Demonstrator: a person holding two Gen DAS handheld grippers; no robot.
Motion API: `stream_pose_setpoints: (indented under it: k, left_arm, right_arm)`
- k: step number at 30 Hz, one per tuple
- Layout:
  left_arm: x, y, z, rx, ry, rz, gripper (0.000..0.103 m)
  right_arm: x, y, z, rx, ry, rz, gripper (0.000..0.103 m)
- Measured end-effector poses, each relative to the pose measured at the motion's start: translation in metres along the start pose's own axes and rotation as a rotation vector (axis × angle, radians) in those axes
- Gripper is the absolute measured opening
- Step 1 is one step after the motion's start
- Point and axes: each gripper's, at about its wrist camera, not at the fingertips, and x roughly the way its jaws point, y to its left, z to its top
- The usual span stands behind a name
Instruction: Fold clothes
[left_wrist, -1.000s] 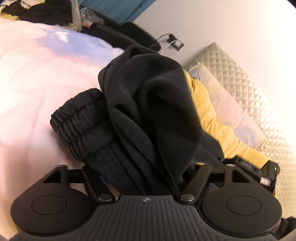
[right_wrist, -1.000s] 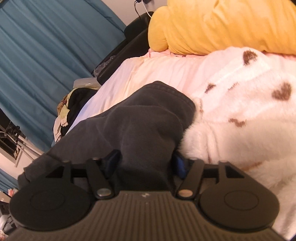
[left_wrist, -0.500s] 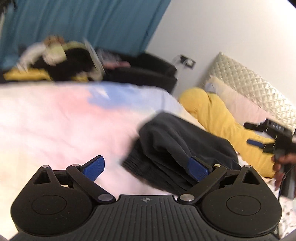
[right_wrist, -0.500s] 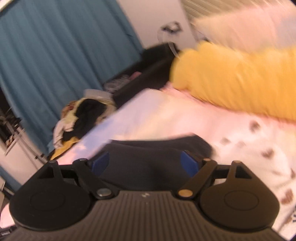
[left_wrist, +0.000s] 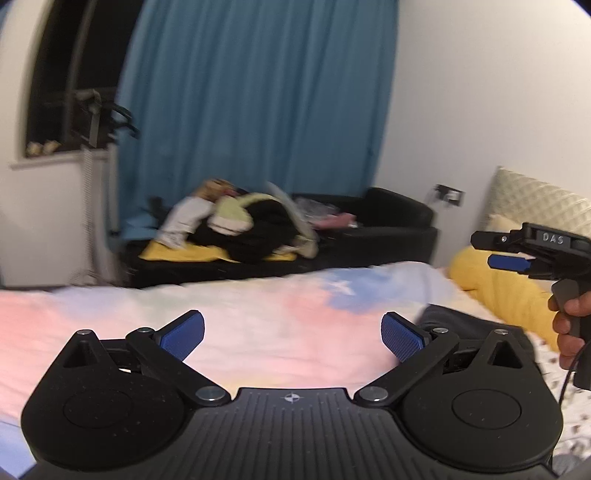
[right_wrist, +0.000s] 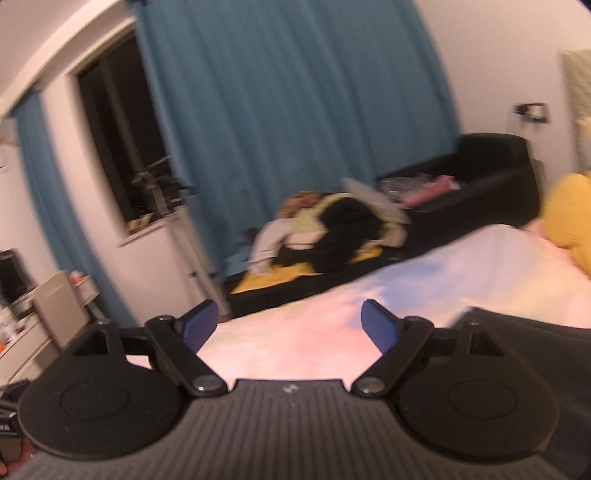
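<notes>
A dark folded garment lies on the pastel bed cover, low at the right in the left wrist view and behind the right finger in the right wrist view. My left gripper hovers over the bare cover left of the garment; its jaws are opening and nothing is between its blue pads. My right gripper stands open and empty above the cover. It also shows at the right edge of the left wrist view, held by a hand above the garment.
A pile of loose clothes lies on a black sofa beyond the bed, before a blue curtain. A yellow pillow and a quilted headboard are at the right. Shelves stand at the left.
Both grippers have let go of the dark garment, opened wide and lifted away. The garment now lies on the bed, and both views have tipped up toward the sofa and curtain.
</notes>
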Motion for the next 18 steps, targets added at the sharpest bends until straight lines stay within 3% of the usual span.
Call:
stream_pose_setpoints:
  k: [4, 8, 10, 15, 18]
  left_arm:
    - [-0.113, -0.022, -0.007, -0.007, -0.027, 0.081, 0.103]
    - [-0.187, -0.035, -0.031, 0.000, -0.065, 0.183, 0.103]
    - [-0.232, -0.050, -0.043, -0.012, -0.077, 0.189, 0.103]
    - [-0.256, -0.067, -0.067, -0.031, -0.094, 0.244, 0.103]
    - [-0.312, -0.088, -0.083, -0.054, -0.108, 0.254, 0.103]
  right_arm:
    - [0.016, 0.048, -0.013, -0.045, 0.003, 0.077, 0.086]
    - [0.031, 0.084, -0.031, -0.087, 0.007, 0.119, 0.086]
    - [0.036, 0.097, -0.042, -0.118, 0.005, 0.133, 0.086]
    - [0.052, 0.115, -0.068, -0.167, 0.013, 0.151, 0.086]
    - [0.061, 0.121, -0.084, -0.201, 0.006, 0.159, 0.086]
